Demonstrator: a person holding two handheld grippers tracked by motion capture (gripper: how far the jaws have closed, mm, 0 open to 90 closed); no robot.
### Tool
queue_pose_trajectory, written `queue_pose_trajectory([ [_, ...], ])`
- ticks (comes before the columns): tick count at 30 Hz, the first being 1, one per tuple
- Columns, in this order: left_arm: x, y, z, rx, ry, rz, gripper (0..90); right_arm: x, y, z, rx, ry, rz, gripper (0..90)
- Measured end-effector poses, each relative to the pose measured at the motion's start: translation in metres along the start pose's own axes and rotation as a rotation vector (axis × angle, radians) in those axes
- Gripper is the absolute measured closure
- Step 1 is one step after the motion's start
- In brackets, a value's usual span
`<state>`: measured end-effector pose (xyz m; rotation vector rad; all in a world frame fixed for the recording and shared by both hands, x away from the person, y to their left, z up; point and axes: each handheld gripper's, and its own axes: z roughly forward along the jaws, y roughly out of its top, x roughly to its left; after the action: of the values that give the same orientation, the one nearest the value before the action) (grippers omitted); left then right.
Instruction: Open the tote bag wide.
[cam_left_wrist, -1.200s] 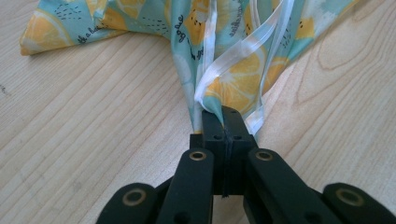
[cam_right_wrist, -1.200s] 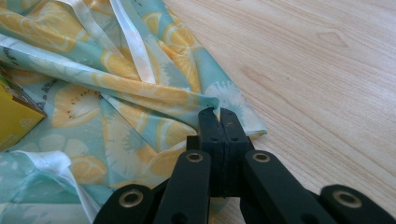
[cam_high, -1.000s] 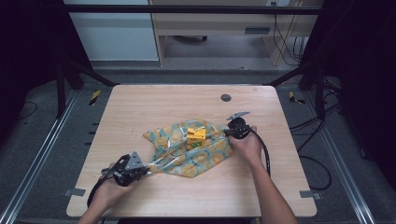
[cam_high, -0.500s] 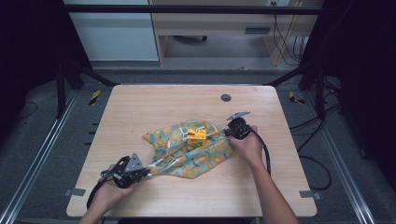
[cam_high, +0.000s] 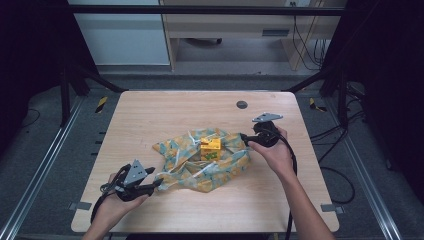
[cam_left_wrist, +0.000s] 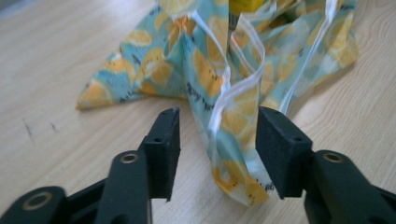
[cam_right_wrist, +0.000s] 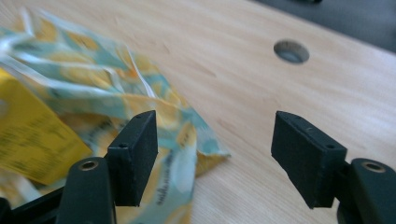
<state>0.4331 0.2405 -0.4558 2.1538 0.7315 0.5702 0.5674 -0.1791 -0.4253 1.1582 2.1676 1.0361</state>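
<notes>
A teal cloth printed with lemon slices lies crumpled on the middle of the wooden table, with a small yellow box on top of it. My left gripper is at the cloth's near-left corner. Its jaws have just been opening, and a white-hemmed fold of the cloth stands loose between them in the left gripper view, unpressed. My right gripper hovers at the cloth's right edge. Its jaws have just been opening too, and nothing is between them. The cloth and the box lie to their left.
A round hole sits in the tabletop behind the right hand; it also appears as the hole in the right gripper view. Bare wood surrounds the cloth. Cables trail off the table's right side.
Both grippers have opened and let go of the cloth corners. The cloth, stretched before, now lies slack. The right hand has lifted a little.
</notes>
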Motion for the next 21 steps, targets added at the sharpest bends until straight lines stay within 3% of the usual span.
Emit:
queue_pose_trajectory([
  [5, -0.004, 0.01, -0.004, -0.045, -0.014, 0.0, 38.2, 0.011, 0.005, -0.016, -0.034, 0.031, -0.012, 31.0],
  [9, -0.002, 0.022, 0.001, -0.043, 0.0, 0.005, 36.6, 0.023, 0.004, -0.03, -0.044, 0.066, -0.035, 31.8],
  [15, 0.007, 0.051, 0.025, -0.016, 0.0, 0.022, 35.0, 0.045, -0.004, -0.044, -0.037, 0.136, -0.072, 27.2],
  [21, 0.016, 0.072, 0.058, 0.017, 0.003, 0.04, 32.2, 0.065, -0.011, -0.045, -0.029, 0.203, -0.117, 20.9],
])
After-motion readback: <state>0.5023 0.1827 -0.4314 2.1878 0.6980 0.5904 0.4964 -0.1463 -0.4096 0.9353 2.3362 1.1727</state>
